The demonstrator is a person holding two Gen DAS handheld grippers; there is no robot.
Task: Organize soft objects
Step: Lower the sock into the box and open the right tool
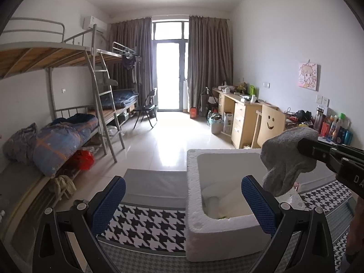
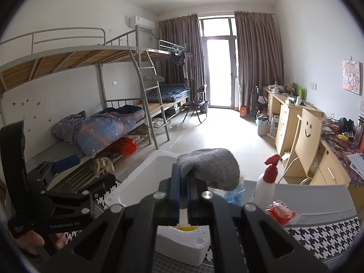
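Grey sock (image 1: 285, 159) above houndstooth cloth (image 1: 145, 225)

Both tools are black, angular linkage frames studded with round silver screw heads. The left gripper (image 1: 183, 207) carries blue fingers (image 1: 108, 204) faced with a fine mesh-textured pad, and the right gripper (image 2: 183, 187) has flat dark-blue fingers (image 2: 175, 188). White lettering, too small to read fully, marks each gripper's black body.
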